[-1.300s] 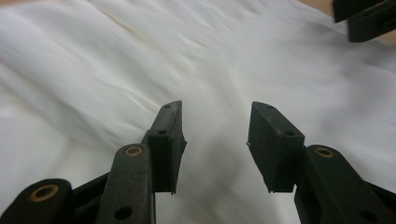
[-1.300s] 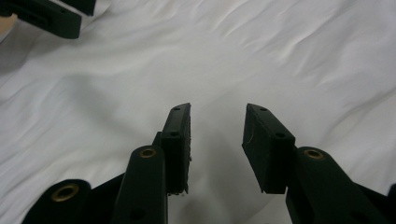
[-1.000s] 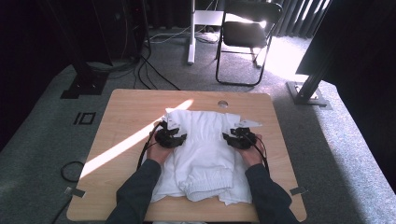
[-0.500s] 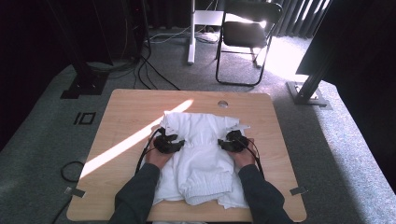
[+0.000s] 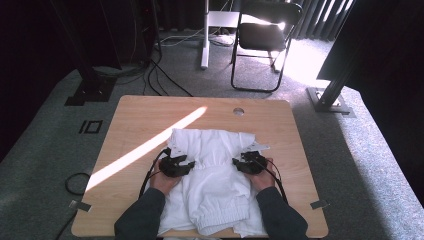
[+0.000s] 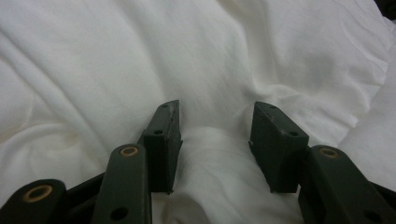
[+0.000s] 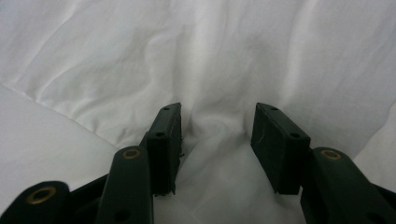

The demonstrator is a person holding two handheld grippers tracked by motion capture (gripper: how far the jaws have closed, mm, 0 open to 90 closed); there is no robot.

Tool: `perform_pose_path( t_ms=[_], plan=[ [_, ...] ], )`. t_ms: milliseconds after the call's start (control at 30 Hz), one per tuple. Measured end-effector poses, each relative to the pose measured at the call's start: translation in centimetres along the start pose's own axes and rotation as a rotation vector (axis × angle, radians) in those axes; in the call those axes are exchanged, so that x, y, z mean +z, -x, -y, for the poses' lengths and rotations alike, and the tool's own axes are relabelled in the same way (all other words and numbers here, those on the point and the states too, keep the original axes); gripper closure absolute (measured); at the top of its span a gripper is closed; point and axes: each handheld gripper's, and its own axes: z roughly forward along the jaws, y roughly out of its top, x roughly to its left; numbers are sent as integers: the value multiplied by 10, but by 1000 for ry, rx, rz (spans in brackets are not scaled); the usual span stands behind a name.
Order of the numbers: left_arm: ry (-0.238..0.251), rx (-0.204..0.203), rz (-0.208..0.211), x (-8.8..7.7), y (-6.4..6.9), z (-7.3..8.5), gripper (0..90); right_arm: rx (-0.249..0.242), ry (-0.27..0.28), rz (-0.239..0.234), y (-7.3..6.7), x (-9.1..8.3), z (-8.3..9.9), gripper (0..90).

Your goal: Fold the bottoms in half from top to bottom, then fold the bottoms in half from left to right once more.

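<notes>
A crumpled white garment point(image 5: 215, 185) with an elastic band lies on the near half of the wooden table point(image 5: 140, 115). My left gripper point(image 5: 180, 164) presses down on the garment's left side. In the left gripper view the jaws point(image 6: 215, 116) stand half apart, and a raised fold of the white cloth point(image 6: 210, 56) is bunched between the pads. My right gripper point(image 5: 247, 164) rests on the garment's right side. There too a ridge of cloth point(image 7: 210, 56) fills the gap between its jaws point(image 7: 217, 116). Both forearms come in from the bottom edge.
A band of sunlight crosses the table's left half, and a round cable hole point(image 5: 238, 111) sits near the far edge. Beyond the table stand a black chair point(image 5: 260, 35), floor cables point(image 5: 165, 75) and a metal stand base point(image 5: 330, 100).
Both grippers have come toward the person and lower, and the garment has slid with them toward the table's near edge.
</notes>
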Motion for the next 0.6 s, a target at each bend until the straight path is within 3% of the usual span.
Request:
perform_pose_path(
  t_ms=[100, 167, 267, 433, 600],
  plan=[
    [-5, 6, -4, 0, 1, 0, 532, 2, 0, -2, 0, 0, 0, 521],
    [-9, -17, 16, -2, -1, -4, 519, 2, 4, -5, 1, 0, 1, 522],
    [27, -39, 17, -14, -6, -17, 490, -1, 6, -3, 1, 0, 1, 522],
    [101, -58, -78, -32, -29, -51, 415, -4, 5, -6, 1, 0, 1, 523],
    [79, -148, -160, -18, -64, -66, 357, -2, 7, -4, 0, 0, 1, 523]
  ],
)
